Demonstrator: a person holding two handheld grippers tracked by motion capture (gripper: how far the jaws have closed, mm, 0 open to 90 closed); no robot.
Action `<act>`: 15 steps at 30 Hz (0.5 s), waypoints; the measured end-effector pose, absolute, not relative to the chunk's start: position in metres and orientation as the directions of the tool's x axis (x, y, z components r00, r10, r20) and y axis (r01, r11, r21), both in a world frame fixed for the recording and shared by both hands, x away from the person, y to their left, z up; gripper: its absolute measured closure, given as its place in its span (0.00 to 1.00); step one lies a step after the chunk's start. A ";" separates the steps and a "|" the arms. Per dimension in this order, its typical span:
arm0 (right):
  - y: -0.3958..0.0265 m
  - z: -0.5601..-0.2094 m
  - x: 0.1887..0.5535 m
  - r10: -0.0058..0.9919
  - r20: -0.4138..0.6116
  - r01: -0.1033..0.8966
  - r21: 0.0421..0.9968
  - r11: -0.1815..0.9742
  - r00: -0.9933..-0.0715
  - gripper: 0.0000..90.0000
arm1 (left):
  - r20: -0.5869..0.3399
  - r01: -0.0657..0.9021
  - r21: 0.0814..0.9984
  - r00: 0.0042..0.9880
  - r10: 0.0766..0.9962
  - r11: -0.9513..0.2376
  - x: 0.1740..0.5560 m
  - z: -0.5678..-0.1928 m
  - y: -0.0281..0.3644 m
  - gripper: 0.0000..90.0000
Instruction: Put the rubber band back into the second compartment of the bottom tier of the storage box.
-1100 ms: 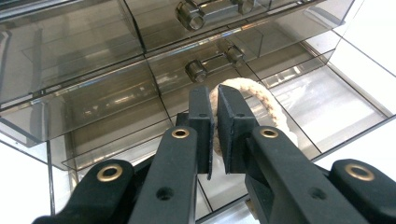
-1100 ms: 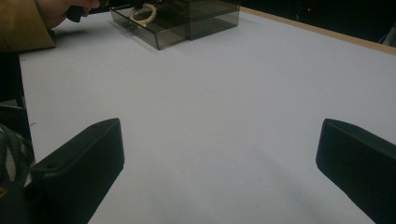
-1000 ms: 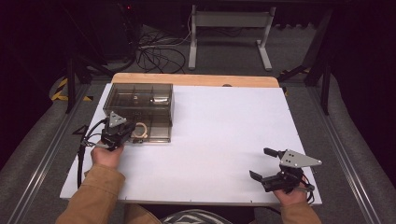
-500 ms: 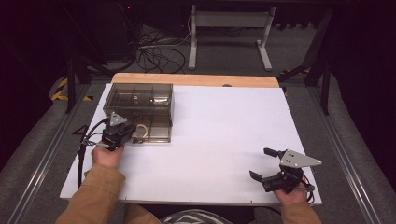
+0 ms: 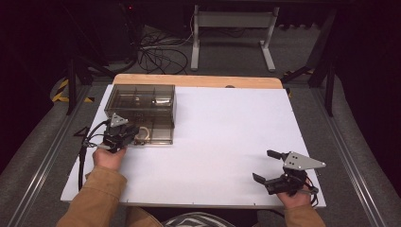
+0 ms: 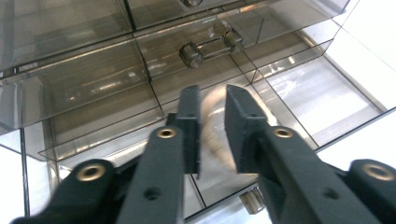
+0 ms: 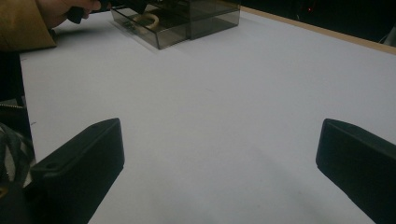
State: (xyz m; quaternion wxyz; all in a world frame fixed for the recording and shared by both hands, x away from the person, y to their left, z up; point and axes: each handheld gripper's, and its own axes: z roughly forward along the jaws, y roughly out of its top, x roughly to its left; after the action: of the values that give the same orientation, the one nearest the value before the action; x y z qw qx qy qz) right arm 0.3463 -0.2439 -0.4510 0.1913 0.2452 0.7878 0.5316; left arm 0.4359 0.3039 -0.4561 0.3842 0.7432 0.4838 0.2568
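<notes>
Left gripper (image 6: 211, 116) reaching into the smoky drawer box (image 5: 142, 101)

At ten o'clock on the table (image 5: 227, 127), its jaws are closing narrowly around a pale ring (image 5: 143, 132) in the pulled-out drawer; the right gripper (image 5: 270, 166) is resting released at five o'clock.

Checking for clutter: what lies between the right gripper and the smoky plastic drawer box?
Bare white tabletop, per the high view and right gripper view.

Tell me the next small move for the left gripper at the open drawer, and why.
Probably close the left gripper a little more on the pale ring lying in the open drawer: the jaws straddle it with a narrow gap. Whether they already touch it is unclear, so squeeze before lifting.
</notes>
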 end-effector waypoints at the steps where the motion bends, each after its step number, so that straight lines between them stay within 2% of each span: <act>1: -0.244 -0.451 0.346 0.590 -0.041 0.183 0.932 0.314 -0.807 0.02 | 0.001 0.519 0.823 0.402 0.916 -0.229 0.435 -0.455 0.304 0.78; 10: -0.244 -0.451 0.346 0.588 -0.041 0.183 0.931 0.316 -0.808 0.02 | -0.031 0.442 0.876 0.455 0.890 -0.195 0.424 -0.439 0.300 0.49; 15: -0.244 -0.451 0.346 0.588 -0.040 0.183 0.931 0.315 -0.808 0.02 | -0.028 0.422 0.883 0.484 0.875 -0.205 0.415 -0.425 0.295 0.39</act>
State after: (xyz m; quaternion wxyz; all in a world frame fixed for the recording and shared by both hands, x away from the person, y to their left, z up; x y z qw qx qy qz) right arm 0.3464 -0.2436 -0.4510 0.1903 0.2448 0.7881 0.5318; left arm 0.4147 0.2946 -0.4253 0.4500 0.7344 0.4414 0.2515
